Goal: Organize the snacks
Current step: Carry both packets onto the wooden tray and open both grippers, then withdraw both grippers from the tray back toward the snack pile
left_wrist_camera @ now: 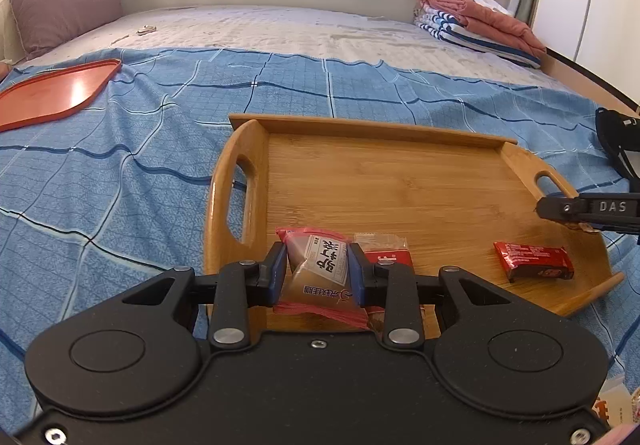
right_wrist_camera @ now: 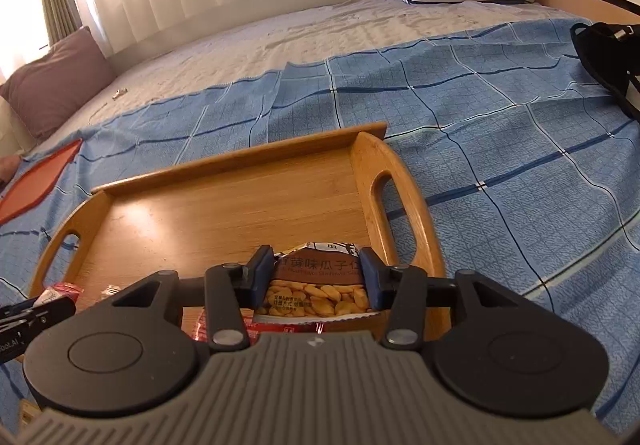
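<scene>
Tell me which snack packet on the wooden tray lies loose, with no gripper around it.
The dark red bar packet, lying flat by the wooden tray's right end. The pink-edged pastry packet sits between the left gripper's fingers; the seed packet sits in the right gripper.

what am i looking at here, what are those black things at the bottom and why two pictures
Each picture comes from a fisheye camera mounted on a hand-held gripper that a person carries; no robot arm is involved. The black parts are the tool's body, with two blue-padded fingers.

The left wrist view shows the left hand-held gripper shut on a pink-edged brown pastry packet. The right wrist view shows the right hand-held gripper shut on a seed snack bag with yellow kernels pictured.

Both are over a bamboo tray with cut-out handles lying on a blue checked bedsheet. A dark red wrapped bar lies in the tray. A flat orange-red tray sits farther left.
</scene>
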The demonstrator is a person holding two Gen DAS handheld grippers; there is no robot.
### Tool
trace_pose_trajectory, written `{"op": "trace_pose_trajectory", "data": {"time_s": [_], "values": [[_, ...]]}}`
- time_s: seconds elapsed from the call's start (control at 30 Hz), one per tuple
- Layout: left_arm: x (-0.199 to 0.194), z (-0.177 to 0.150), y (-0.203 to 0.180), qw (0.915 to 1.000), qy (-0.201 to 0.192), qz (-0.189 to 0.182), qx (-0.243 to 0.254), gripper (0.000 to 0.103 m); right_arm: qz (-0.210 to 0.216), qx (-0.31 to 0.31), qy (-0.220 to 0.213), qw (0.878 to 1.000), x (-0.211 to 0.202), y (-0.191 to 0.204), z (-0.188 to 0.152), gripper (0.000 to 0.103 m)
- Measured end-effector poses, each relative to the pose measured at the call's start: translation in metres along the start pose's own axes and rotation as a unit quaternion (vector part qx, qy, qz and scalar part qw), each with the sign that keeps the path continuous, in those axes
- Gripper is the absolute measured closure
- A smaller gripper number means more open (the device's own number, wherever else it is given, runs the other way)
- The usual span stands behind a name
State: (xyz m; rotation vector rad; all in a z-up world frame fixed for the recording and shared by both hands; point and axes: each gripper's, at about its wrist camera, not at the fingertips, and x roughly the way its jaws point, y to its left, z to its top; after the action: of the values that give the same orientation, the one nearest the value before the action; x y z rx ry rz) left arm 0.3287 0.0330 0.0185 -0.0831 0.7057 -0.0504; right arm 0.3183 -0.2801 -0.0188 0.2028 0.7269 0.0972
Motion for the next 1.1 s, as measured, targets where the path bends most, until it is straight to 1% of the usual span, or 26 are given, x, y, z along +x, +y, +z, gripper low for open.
{"op": "trace_pose_trajectory", "data": {"time_s": [0.1,0.23,0.37,0.57,0.63,0.67,0.7,0.73,0.77,0.83,0.87,0.9,0.93,0.97,1.0,1.03,1.1], "values": [[0.004,-0.001,-0.001,1.0000,-0.002,0.003,0.004,0.072,-0.002,-0.005,-0.002,1.000,0.007,0.002,-0.001,0.052],[0.008,-0.001,0.001,1.0000,0.000,0.004,0.002,0.072,-0.013,-0.038,-0.006,0.999,0.015,0.010,-0.001,0.052],[0.010,-0.003,0.001,1.0000,0.000,0.004,0.001,0.072,-0.016,-0.049,-0.006,0.999,0.022,0.014,-0.002,0.052],[0.011,-0.003,0.003,1.0000,-0.002,0.001,0.003,0.072,-0.020,-0.076,-0.009,0.997,0.023,0.019,-0.007,0.052],[0.011,-0.004,0.004,1.0000,-0.003,-0.001,0.004,0.072,-0.017,-0.077,-0.009,0.997,0.022,0.019,-0.007,0.052],[0.011,-0.004,0.004,1.0000,-0.003,-0.003,0.002,0.071,-0.015,-0.075,-0.009,0.997,0.021,0.018,-0.007,0.048],[0.010,-0.003,0.005,1.0000,-0.003,-0.006,-0.001,0.065,-0.013,-0.073,-0.011,0.997,0.020,0.018,-0.007,0.048],[0.008,-0.003,0.005,0.9999,-0.003,-0.009,-0.003,0.057,-0.011,-0.070,-0.016,0.997,0.017,0.017,-0.008,0.043],[0.006,-0.002,0.005,0.9999,-0.006,-0.010,-0.003,0.053,-0.007,-0.069,-0.019,0.997,0.014,0.016,-0.008,0.034],[-0.001,0.000,0.003,0.9998,-0.013,-0.011,0.003,0.037,0.002,-0.071,-0.022,0.997,0.008,0.016,-0.008,0.030],[-0.006,0.001,0.002,0.9998,-0.016,-0.014,0.006,0.031,0.001,-0.073,-0.023,0.997,0.004,0.017,-0.008,0.027],[-0.013,0.001,0.002,0.9995,-0.020,-0.022,0.009,0.020,0.001,-0.077,-0.022,0.997,0.000,0.019,-0.008,0.025],[-0.020,0.001,0.003,0.9989,-0.028,-0.036,0.011,0.014,0.000,-0.080,-0.023,0.997,-0.004,0.020,-0.008,0.025],[-0.028,0.000,0.003,0.9981,-0.036,-0.048,0.015,0.013,0.001,-0.085,-0.025,0.996,-0.010,0.022,-0.009,0.024],[-0.036,-0.001,0.003,0.9976,-0.042,-0.053,0.018,0.010,0.004,-0.092,-0.028,0.995,-0.016,0.023,-0.010,0.021],[-0.044,-0.002,0.003,0.9974,-0.044,-0.052,0.023,0.008,0.008,-0.099,-0.032,0.995,-0.023,0.025,-0.012,0.019],[-0.059,-0.006,0.001,0.9975,-0.044,-0.044,0.032,0.006,0.017,-0.109,-0.043,0.993,-0.040,0.028,-0.015,0.014]]}}
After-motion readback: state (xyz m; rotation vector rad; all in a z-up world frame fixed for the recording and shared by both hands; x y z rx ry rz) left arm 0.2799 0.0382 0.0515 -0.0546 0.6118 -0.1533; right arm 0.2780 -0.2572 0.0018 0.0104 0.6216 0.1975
